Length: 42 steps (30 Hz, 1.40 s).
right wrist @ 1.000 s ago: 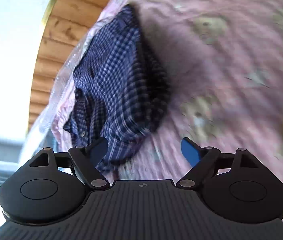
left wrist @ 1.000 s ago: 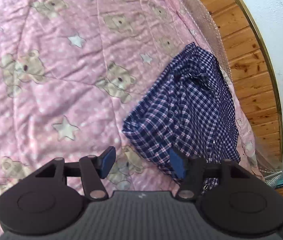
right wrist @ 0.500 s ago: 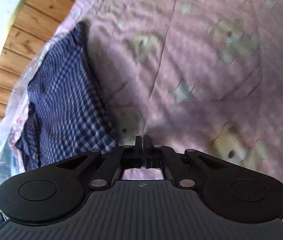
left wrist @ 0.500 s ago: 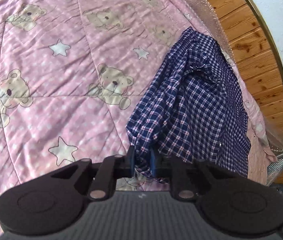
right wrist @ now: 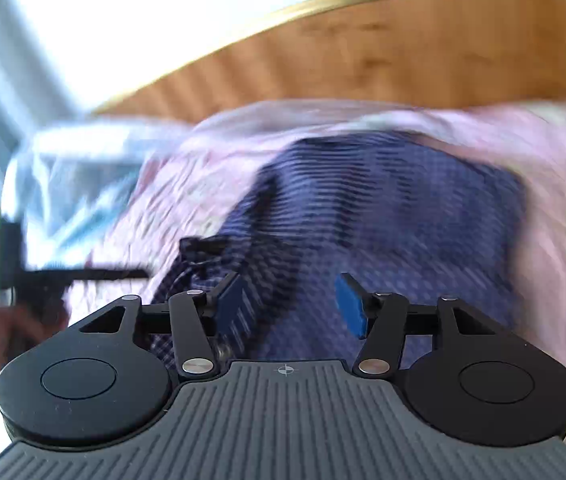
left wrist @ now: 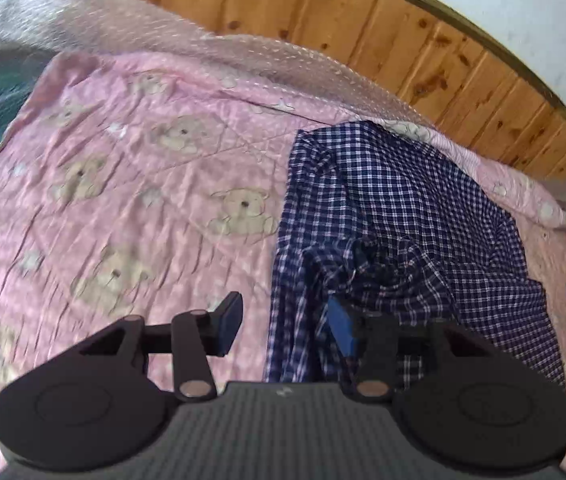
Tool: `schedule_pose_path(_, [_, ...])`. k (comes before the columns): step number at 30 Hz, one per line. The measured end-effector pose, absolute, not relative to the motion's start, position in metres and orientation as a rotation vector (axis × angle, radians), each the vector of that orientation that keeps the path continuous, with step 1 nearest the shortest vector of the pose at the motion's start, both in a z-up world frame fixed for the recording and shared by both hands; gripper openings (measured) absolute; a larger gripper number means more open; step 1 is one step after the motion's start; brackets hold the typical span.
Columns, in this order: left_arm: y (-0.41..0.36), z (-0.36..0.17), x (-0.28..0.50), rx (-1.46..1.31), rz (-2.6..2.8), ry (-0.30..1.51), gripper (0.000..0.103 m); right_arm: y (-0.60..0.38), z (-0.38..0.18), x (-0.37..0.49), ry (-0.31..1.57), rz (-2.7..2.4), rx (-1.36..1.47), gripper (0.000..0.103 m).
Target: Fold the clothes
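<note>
Shirt (left wrist: 403,208) in navy check lies bunched on the pink quilt (left wrist: 131,200) near the headboard (left wrist: 423,56). Left gripper (left wrist: 285,322) and right gripper (right wrist: 291,306) hover over it, jaws apart and empty. A clean fold likely needs both pinching matching edges, drawn taut.

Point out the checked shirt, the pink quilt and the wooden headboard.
shirt (left wrist: 415,200), left wrist view, flat upper panel.
quilt (left wrist: 131,200), left wrist view, bare stretch left of the shirt.
headboard (left wrist: 363,32), left wrist view, plank above the bed.

A pink teddy-bear quilt (left wrist: 131,200) covers the bed, edged by bubble wrap (left wrist: 187,44) below wooden panelling (left wrist: 423,52).
</note>
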<state>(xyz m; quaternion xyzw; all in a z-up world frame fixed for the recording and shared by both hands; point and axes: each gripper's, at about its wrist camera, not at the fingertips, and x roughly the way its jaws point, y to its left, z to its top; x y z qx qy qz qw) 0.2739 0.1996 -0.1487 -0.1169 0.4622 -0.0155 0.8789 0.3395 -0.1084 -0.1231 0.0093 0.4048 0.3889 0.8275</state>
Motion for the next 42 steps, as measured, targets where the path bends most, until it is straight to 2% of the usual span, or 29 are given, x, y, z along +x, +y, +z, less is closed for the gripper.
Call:
schedule_pose_path(3, [0.189,-0.17,0.306,-0.161,-0.104,1.051,0.047,-0.038,-0.144,0.368,0.879,0.949,-0.133,0.058])
schedule_pose_path(4, [0.188,-0.177,0.312,-0.137,-0.105,1.071,0.045,-0.016,-0.155,0.374,0.9,0.972,-0.186,0.055])
schedule_pose_path(7, [0.2,-0.186,0.325,-0.163,-0.006,1.054,0.044,0.024,-0.198,0.386,0.97,0.958,-0.365,0.032])
schedule_pose_path(9, [0.224,-0.185,0.328,-0.294,0.125,1.013,0.034,0.013,-0.209,0.395,0.981,0.849,-0.36,0.032])
schedule_pose_path(12, [0.262,-0.187,0.316,-0.562,0.215,0.93,0.034,-0.016,-0.209,0.399,1.013,0.747,-0.263,0.031])
schedule_pose_path(13, [0.265,-0.186,0.311,-0.603,0.198,0.925,0.034,-0.025,-0.204,0.396,1.019,0.771,-0.207,0.035])
schedule_pose_path(15, [0.261,-0.179,0.299,-0.629,0.115,0.901,0.034,-0.05,-0.186,0.39,1.021,0.858,-0.028,0.035])
schedule_pose_path(17, [0.243,-0.172,0.293,-0.594,-0.021,0.909,0.034,-0.073,-0.169,0.385,0.998,0.898,0.113,0.042])
schedule_pose_path(22, [0.194,-0.189,0.311,-0.426,-0.206,1.002,0.035,-0.104,-0.18,0.394,1.046,0.753,0.033,0.043])
schedule_pose_path(24, [0.2,-0.203,0.326,-0.349,-0.046,1.054,0.013,-0.115,-0.2,0.403,1.084,0.659,-0.053,0.038])
schedule_pose_path(25, [0.209,-0.201,0.326,-0.365,0.03,1.046,0.012,-0.124,-0.207,0.405,1.076,0.583,-0.103,0.037])
schedule_pose_path(26, [0.219,-0.199,0.327,-0.38,0.106,1.036,0.012,-0.135,-0.205,0.404,1.062,0.522,-0.124,0.031])
schedule_pose_path(29, [0.23,-0.179,0.306,-0.457,0.079,0.973,0.022,-0.153,-0.197,0.371,1.036,0.52,-0.147,0.034])
schedule_pose_path(33, [0.217,-0.154,0.259,-0.473,-0.155,0.94,0.031,-0.168,-0.184,0.312,1.012,0.62,-0.158,0.039])
schedule_pose_path(36, [0.195,-0.174,0.216,-0.315,-0.215,1.076,0.031,-0.179,-0.177,0.269,0.998,0.685,-0.17,0.042])
schedule_pose_path(37, [0.199,-0.189,0.206,-0.257,-0.129,1.121,0.034,-0.187,-0.194,0.265,1.034,0.612,-0.214,0.04])
schedule_pose_path(38, [0.21,-0.196,0.197,-0.271,-0.06,1.135,0.038,-0.2,-0.2,0.262,1.021,0.52,-0.229,0.042])
schedule_pose_path(40, [0.238,-0.188,0.17,-0.434,0.034,1.065,0.034,-0.223,-0.196,0.255,1.012,0.376,-0.201,0.046])
schedule_pose_path(41, [0.244,-0.179,0.157,-0.469,0.064,1.041,0.035,-0.231,-0.183,0.246,0.986,0.359,-0.175,0.04])
schedule_pose_path(42, [0.249,-0.172,0.144,-0.512,0.079,1.023,0.037,-0.238,-0.171,0.236,0.96,0.347,-0.155,0.041])
